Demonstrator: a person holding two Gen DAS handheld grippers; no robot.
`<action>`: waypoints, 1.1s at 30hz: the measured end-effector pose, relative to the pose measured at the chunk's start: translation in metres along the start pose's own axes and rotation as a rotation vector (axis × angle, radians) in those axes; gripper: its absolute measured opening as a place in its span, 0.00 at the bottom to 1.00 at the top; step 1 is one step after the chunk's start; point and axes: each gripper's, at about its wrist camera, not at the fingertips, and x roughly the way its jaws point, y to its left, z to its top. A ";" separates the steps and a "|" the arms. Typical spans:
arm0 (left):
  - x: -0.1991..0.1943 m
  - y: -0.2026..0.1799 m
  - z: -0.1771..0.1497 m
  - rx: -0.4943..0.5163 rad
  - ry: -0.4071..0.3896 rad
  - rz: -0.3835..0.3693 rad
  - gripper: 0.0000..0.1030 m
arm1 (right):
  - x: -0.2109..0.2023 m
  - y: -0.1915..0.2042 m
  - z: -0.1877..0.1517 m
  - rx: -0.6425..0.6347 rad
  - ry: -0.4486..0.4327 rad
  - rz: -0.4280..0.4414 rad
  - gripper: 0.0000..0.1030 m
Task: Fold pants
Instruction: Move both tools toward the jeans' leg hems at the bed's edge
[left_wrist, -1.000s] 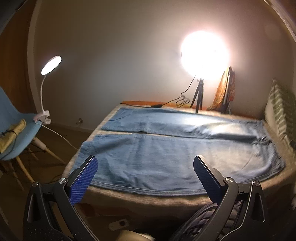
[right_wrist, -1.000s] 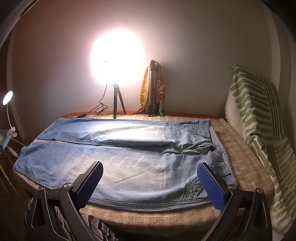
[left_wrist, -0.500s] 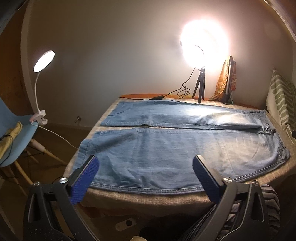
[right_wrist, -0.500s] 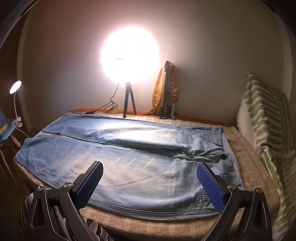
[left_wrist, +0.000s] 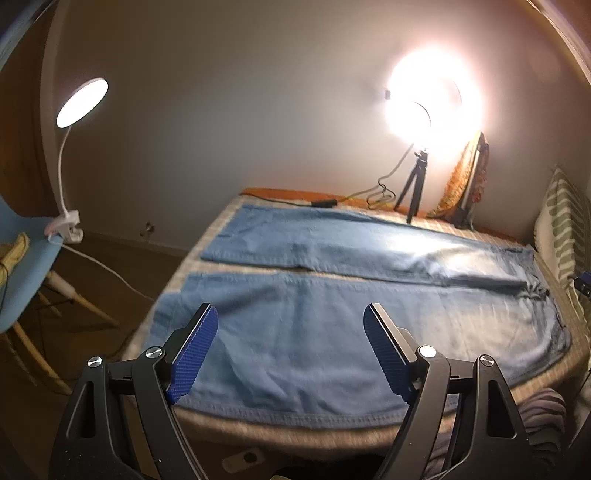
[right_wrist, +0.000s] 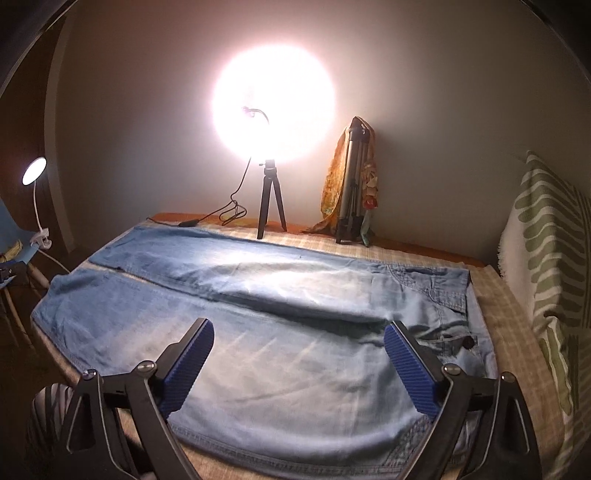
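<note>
Bed (right_wrist: 491, 325), jeans (right_wrist: 258, 332) spread flat.
Left tongs (left_wrist: 290, 350) and right tongs (right_wrist: 299, 365) over near edge, both closing, gripping nothing.

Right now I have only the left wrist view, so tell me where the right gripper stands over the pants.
Observer: The right gripper is over the near leg of the pants, toward the waist. Its jaws are closing, with no fabric between them.
Operator: Describe the waist end; it is blurred for me.
Observer: The waistband lies flat, facing the striped pillow, with a dark button showing.
Operator: Check the near edge there.
Observer: Curved pocket stitching shows just beside the gripper's right-hand finger.
</note>
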 end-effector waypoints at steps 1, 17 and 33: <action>0.004 0.002 0.006 0.001 -0.004 0.007 0.79 | 0.003 -0.001 0.004 0.001 0.001 0.002 0.90; 0.087 0.010 0.082 0.009 0.011 0.038 0.79 | 0.083 -0.019 0.071 -0.037 0.062 -0.014 0.86; 0.195 0.028 0.125 -0.049 0.159 -0.035 0.79 | 0.197 -0.028 0.107 -0.084 0.094 0.115 0.80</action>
